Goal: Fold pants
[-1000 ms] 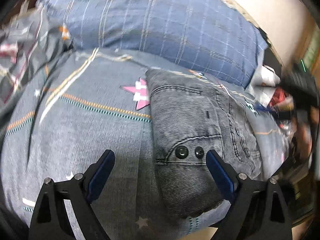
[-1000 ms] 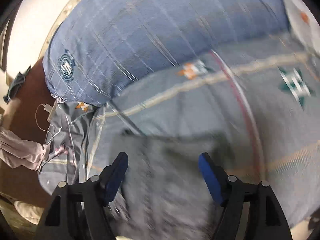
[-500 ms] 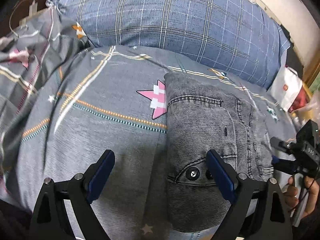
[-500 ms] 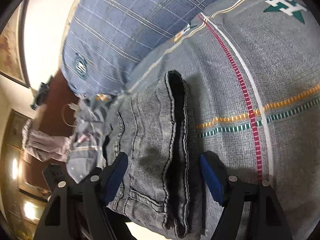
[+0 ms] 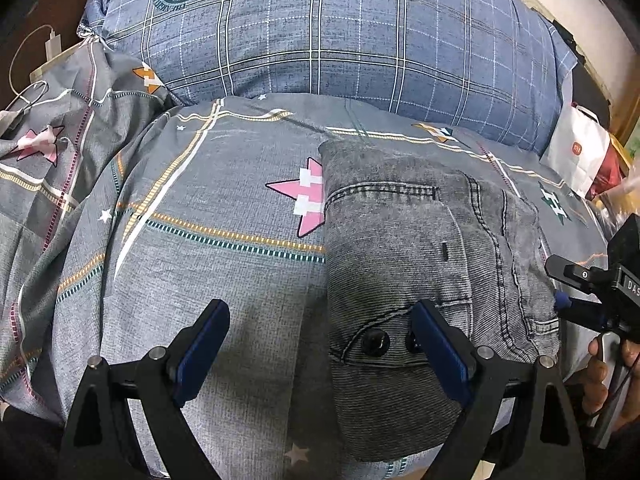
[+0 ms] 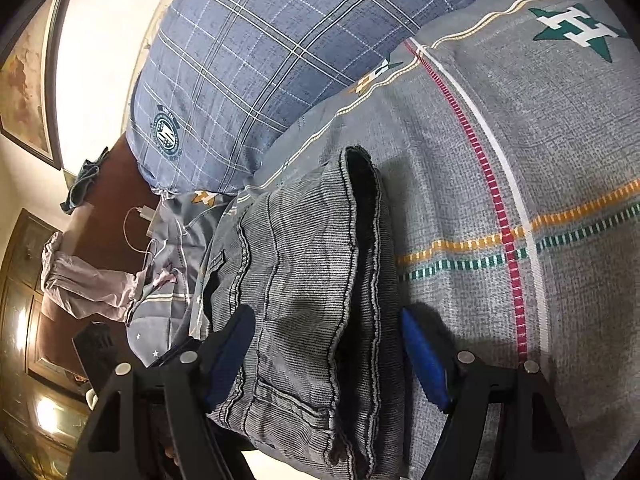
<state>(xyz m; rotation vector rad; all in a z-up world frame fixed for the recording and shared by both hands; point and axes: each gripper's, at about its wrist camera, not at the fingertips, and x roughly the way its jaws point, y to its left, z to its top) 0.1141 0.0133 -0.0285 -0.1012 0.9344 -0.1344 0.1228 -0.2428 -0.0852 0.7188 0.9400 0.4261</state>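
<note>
Pants point(image 5: 420, 280) are sitting in a compact folded bundle on my grey patterned bedspread point(image 5: 200, 248), just in front of the big blue plaid pillow point(image 5: 340, 32). Looks pretty much folded to me, buttons facing up near the bed's edge.

My left gripper point(image 5: 320, 352) is spread wide and holding nothing; it hangs over the bundle's left edge, one finger over bare bedspread, the other over the two dark buttons point(image 5: 376, 340). My right gripper point(image 6: 328, 356) is also wide open and empty, straddling the other side of the bundle where the stacked layers point(image 6: 360, 260) show edge-on. Can't tell if the pads actually touch the denim there.

What worries me from here:

- The bundle sits close to the mattress edge. A nudge from either gripper could slide it off.
- From the right wrist view the layers look loose, with a dark gap between them. If I pinch just the top layer and lift, the whole fold probably peels open.
- Bedspread is soft and wrinkly, so closing low could grab it along with the jeans and drag everything.
- Stiff denim likely springs back if I don't press it flat.
</note>
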